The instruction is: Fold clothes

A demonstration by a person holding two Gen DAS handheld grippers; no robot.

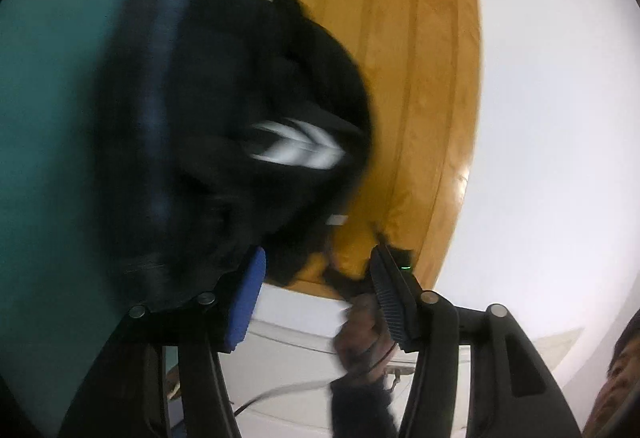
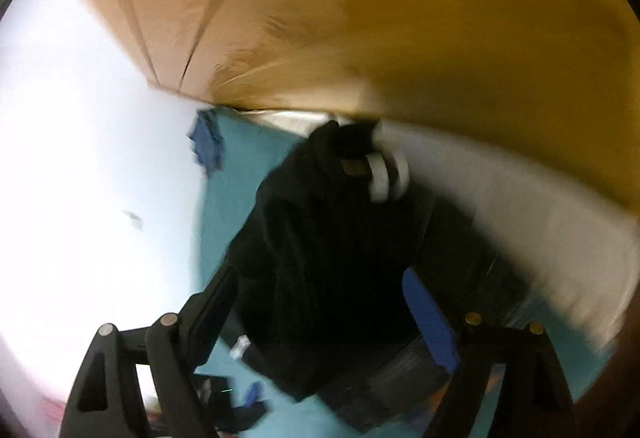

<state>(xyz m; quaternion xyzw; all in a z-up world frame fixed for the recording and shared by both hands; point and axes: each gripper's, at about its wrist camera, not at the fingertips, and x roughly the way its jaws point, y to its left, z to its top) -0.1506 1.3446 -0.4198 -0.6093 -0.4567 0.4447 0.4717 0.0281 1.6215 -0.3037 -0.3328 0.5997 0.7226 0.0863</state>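
I see my left tongs (image 1: pixel 316 278) spread wide, gripping nothing. My right tongs (image 2: pixel 320 302) gape wide too, the black garment (image 2: pixel 332 258) bunched between them over the teal sheet (image 2: pixel 232 173); contact is blurred.

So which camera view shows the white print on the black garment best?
The left wrist view: the white print shows on the black garment, though blurred. In the right wrist view the garment appears as a plain dark mass, and no print can be told.

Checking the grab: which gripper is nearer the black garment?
Right. The right gripper has the black garment between its jaws; the left gripper sits beside it.
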